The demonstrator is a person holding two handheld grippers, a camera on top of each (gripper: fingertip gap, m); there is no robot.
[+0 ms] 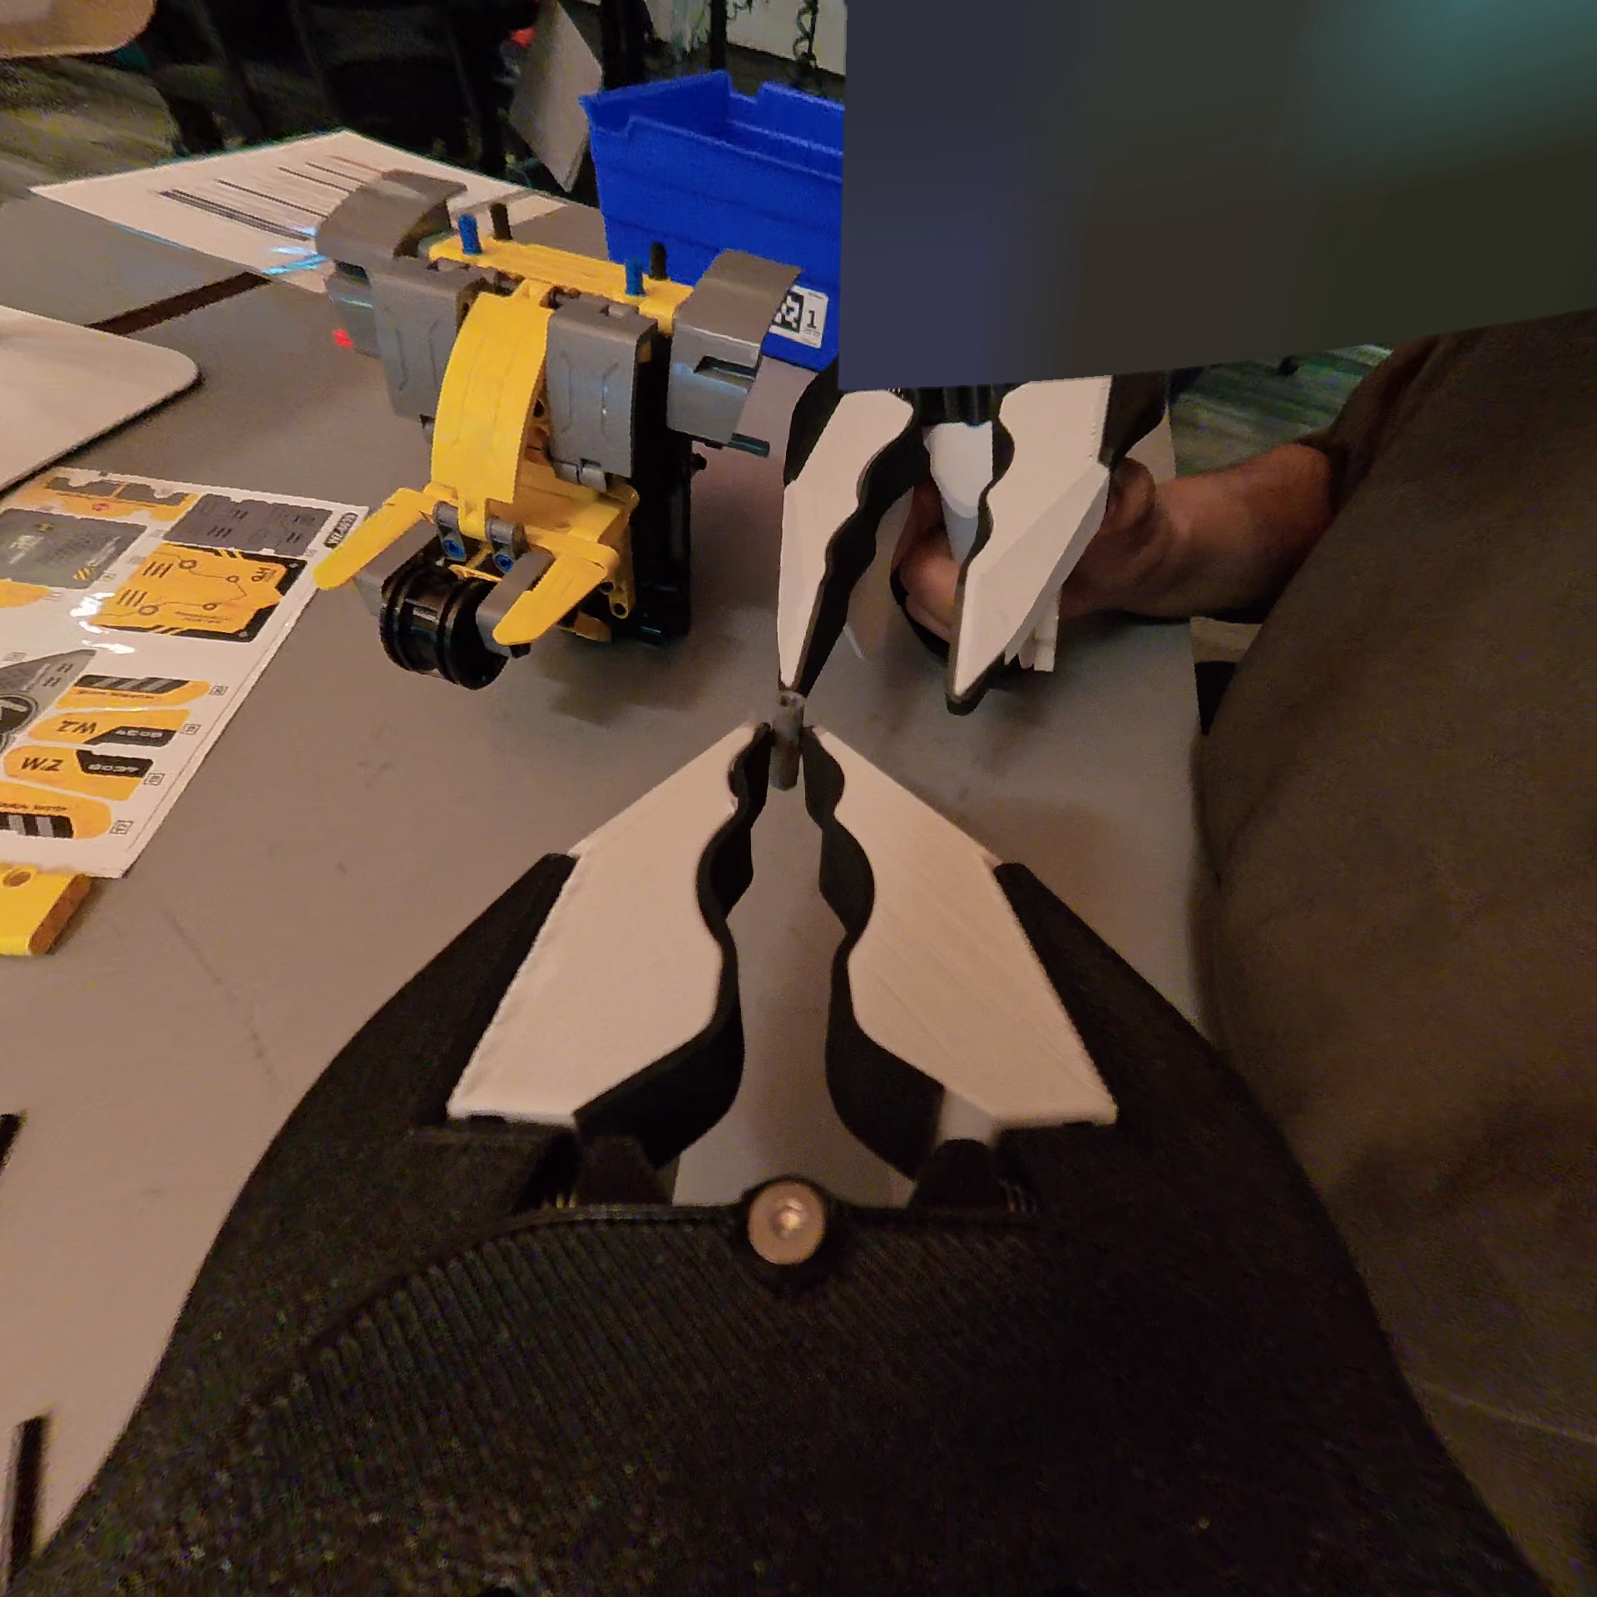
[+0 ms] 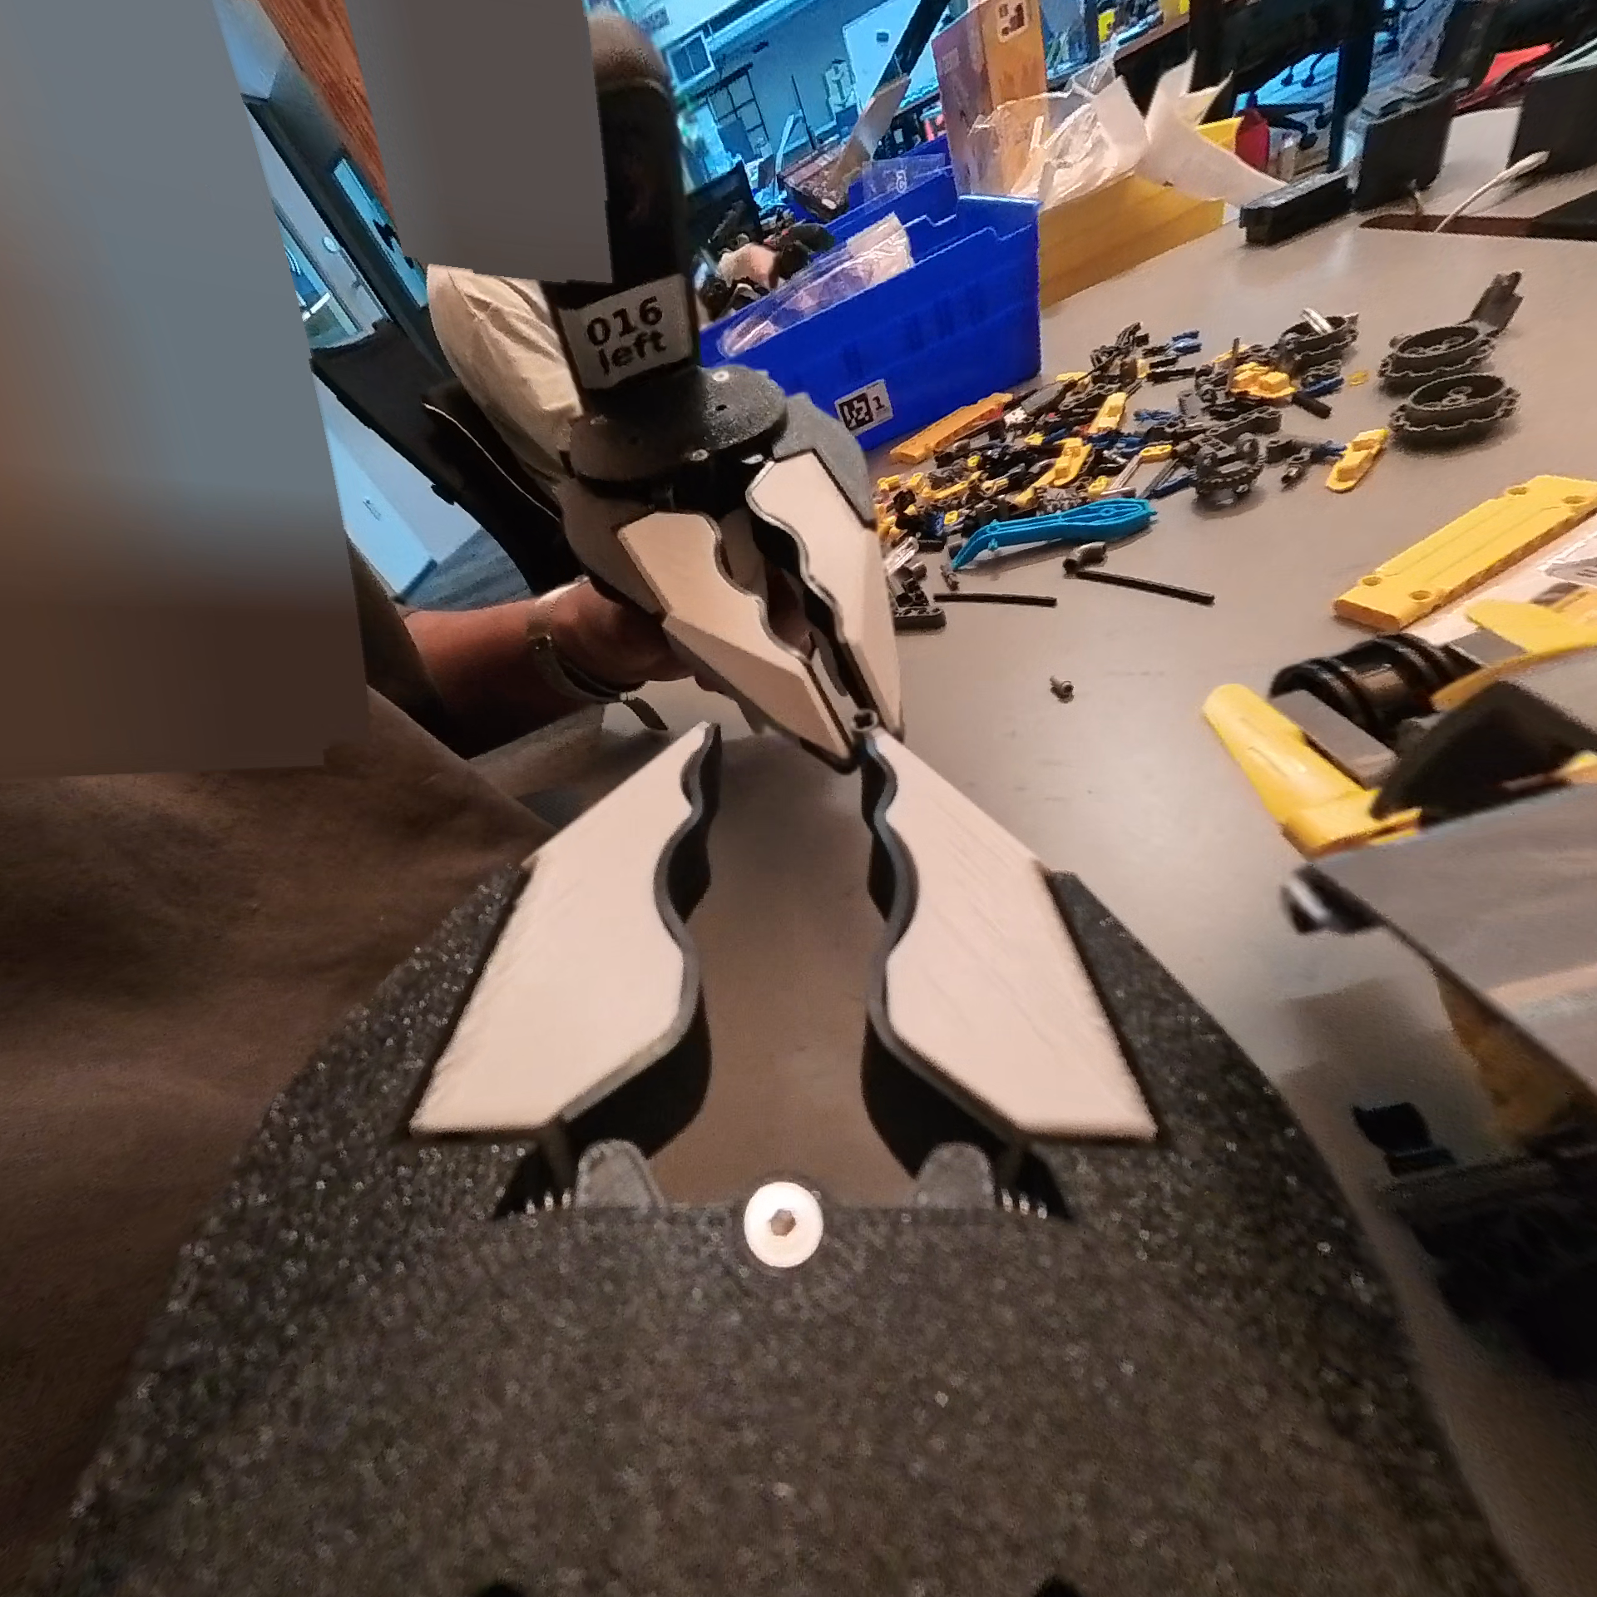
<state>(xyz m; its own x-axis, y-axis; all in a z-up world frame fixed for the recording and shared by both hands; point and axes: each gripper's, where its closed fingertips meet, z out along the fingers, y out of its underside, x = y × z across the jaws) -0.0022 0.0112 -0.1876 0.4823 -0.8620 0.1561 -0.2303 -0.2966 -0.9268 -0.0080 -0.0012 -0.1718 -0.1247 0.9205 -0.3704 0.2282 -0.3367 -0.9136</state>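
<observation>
Sticker sheet [image 1: 130, 639], glossy, yellow and grey decals, lies flat on the matte grey table [image 1: 363, 864] at far left. Beside it stands the brick-built model [image 1: 536, 432]: smooth yellow curved panels, grey angular plates, ribbed black wheel low at the front. Behind it, a blue plastic bin [image 1: 717, 181].

My left claw [image 1: 785, 743], white wedge fingers with wavy black liners, is clamped on a small grey pin [image 1: 788, 743], short and cylindrical, held upright above the table at centre.

My right claw [image 1: 873, 691] points down from opposite, fingers spread apart; one tip touches the pin's top end. In the right wrist view my right claw [image 2: 791, 743] is likewise apart, and a loose heap of parts [image 2: 1123, 458], yellow, black and blue, lies well beyond.
</observation>
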